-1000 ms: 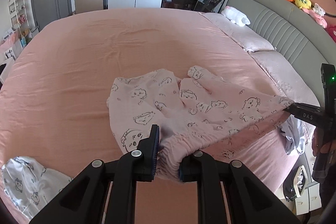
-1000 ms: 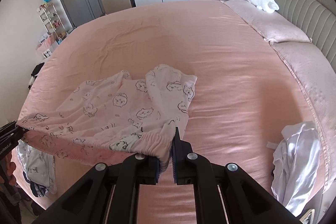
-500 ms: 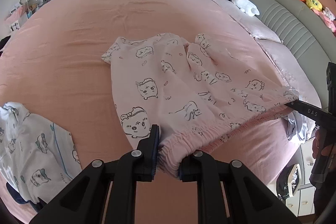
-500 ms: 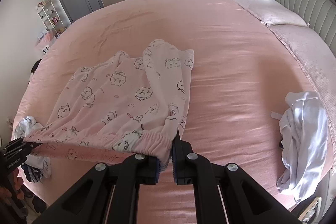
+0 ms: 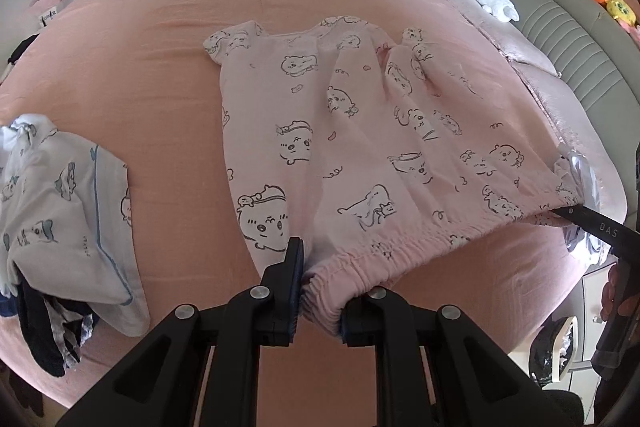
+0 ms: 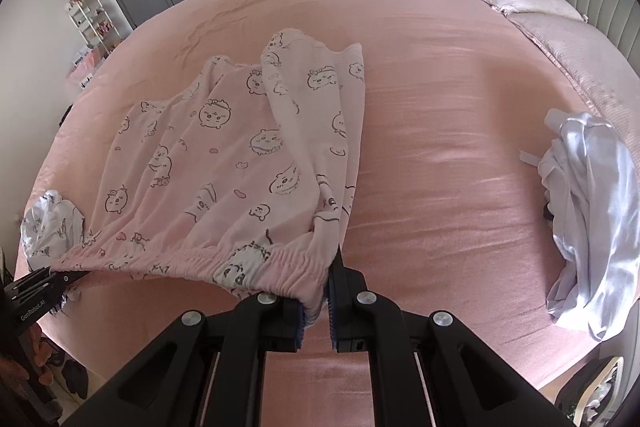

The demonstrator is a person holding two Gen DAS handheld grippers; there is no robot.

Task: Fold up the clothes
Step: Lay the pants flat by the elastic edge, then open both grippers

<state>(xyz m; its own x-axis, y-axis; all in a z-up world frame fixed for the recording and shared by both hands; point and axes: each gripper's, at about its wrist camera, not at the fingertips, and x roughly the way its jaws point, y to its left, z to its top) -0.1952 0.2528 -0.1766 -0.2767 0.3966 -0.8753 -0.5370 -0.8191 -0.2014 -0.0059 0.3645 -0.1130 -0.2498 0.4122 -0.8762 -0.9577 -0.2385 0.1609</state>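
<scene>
Pink-sheeted bed [image 6: 460,115] fills both views. Pink printed pyjama shorts [image 5: 360,147] lie spread on it, waistband lifted at the near edge, legs pointing away. Left hand-held gripper [image 5: 320,291] is clamped on one end of the elastic waistband; right hand-held gripper [image 6: 316,307] pinches the other end, band stretched between them. White printed garment [image 5: 68,219] lies left of the shorts, white satin garment [image 6: 588,195] right.

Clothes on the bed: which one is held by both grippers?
The pink cartoon-print shorts, stretched by the waistband between left gripper and right gripper. The blue-trimmed garment and white garment lie untouched.
</scene>
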